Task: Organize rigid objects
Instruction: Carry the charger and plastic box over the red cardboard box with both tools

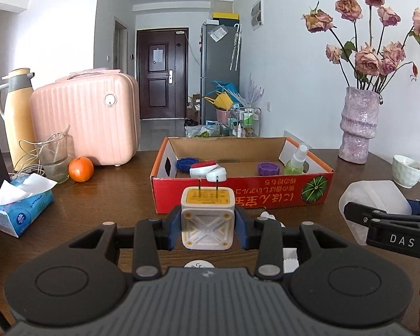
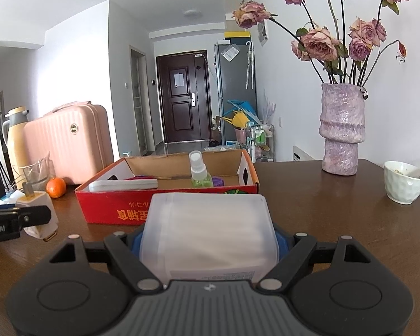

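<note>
**A:** Charger plug (image 1: 207,218) first: where is it now? From my screen I see the left gripper (image 1: 207,225) with its jaws pinching the plug on two opposite side faces, prongs pointing forward, in front of the red cardboard box (image 1: 238,193).

**B:** Yes, and I think it is hard plastic, light and stiff, so it will not bend. The faces look smooth, so it may slip; I hold it on the flat sides, never on the metal prongs.

**A:** And the right gripper (image 2: 208,240)?

**B:** Its jaws stand wide, pressed on both sides of the plastic container (image 2: 207,232), also just before the box. It looks thin and cloudy, probably light, and its walls may flex a little. I would grip it low and gently.

**A:** The spray bottle (image 2: 200,170) stands already inside the box.
</note>
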A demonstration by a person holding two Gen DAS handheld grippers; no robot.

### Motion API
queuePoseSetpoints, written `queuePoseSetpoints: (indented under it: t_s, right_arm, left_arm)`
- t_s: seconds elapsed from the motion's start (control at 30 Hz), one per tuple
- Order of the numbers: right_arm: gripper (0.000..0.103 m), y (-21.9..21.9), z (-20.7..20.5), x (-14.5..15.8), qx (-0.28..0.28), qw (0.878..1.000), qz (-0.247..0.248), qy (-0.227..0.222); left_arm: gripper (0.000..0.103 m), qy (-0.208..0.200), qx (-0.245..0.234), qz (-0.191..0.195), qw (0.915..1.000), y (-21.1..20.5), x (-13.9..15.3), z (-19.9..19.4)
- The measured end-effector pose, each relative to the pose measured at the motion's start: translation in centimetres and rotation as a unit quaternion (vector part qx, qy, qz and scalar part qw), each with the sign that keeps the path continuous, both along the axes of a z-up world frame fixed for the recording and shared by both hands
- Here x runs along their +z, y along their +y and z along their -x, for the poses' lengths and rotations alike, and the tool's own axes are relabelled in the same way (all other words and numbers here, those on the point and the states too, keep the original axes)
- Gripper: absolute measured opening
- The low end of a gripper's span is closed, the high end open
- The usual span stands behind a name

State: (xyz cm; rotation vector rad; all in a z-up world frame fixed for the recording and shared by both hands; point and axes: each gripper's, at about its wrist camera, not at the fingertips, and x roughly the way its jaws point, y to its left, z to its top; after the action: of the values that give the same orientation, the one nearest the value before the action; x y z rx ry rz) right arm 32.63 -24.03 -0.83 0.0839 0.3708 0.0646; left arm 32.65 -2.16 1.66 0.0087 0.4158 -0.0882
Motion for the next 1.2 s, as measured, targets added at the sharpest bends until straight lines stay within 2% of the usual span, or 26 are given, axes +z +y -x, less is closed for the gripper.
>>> queuePoseSetpoints:
  t_s: [0.53, 1.2]
  right_arm:
    - [0.081, -0.1, -1.6, 2.6, -0.007, 0.999, 0.008, -0.033]
    - [0.081, 0.1, -7.5, 4.5, -0.013, 0.998, -0.012, -0.056]
  left_arm:
    - [0.039, -0.011, 0.021, 0.019, 0.9995, 0.3, 2.3, -2.6]
    - [0.039, -0.021, 0.029, 0.045, 0.9984, -0.6, 3.6, -8.5]
